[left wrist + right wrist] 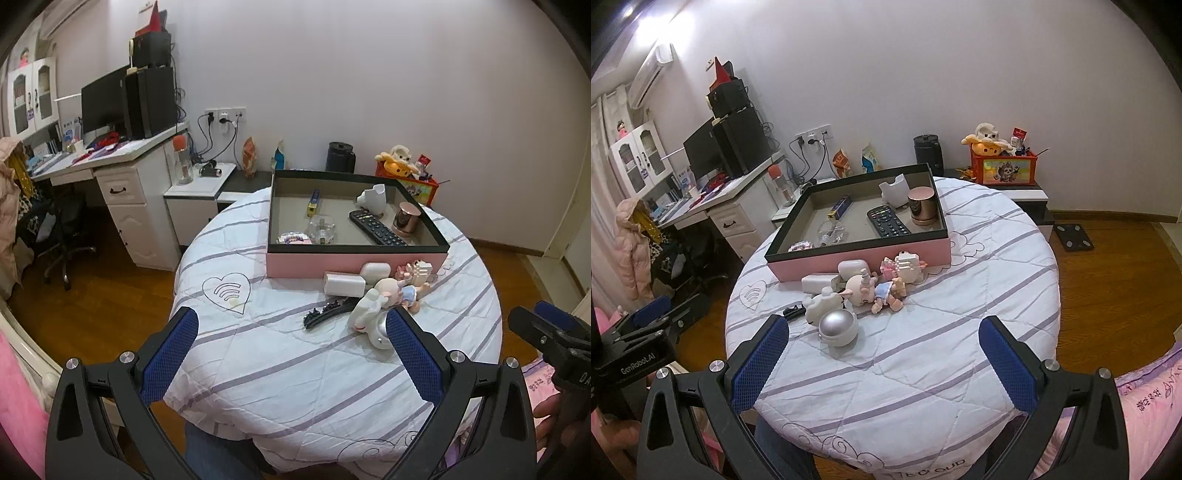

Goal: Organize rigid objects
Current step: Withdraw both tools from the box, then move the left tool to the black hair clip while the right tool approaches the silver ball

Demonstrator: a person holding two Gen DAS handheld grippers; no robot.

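Note:
A pink box (354, 261) (857, 264) with a dark rim sits on the round table. In it lie a black remote (376, 227) (887, 221), a copper cup (406, 218) (922, 205), a glass piece (322, 229), a yellow-blue toy (313, 202) and a white piece (373, 197). In front of the box lie a white charger (343, 284) (816, 283), an earbud case (376, 270) (854, 267), a block figure (415, 271) (905, 265), a doll (400, 293) (875, 290), a white figurine (369, 314) (834, 319) and a black hair clip (325, 314). My left gripper (291, 345) and right gripper (884, 350) are open, empty, near the front edge.
The table wears a white striped quilted cloth (295, 369) (923, 350). A white desk (122, 177) with a monitor and an office chair (62, 236) stand at the left. A low cabinet with a toy box (1004, 168) and black jug (927, 151) stands behind the table.

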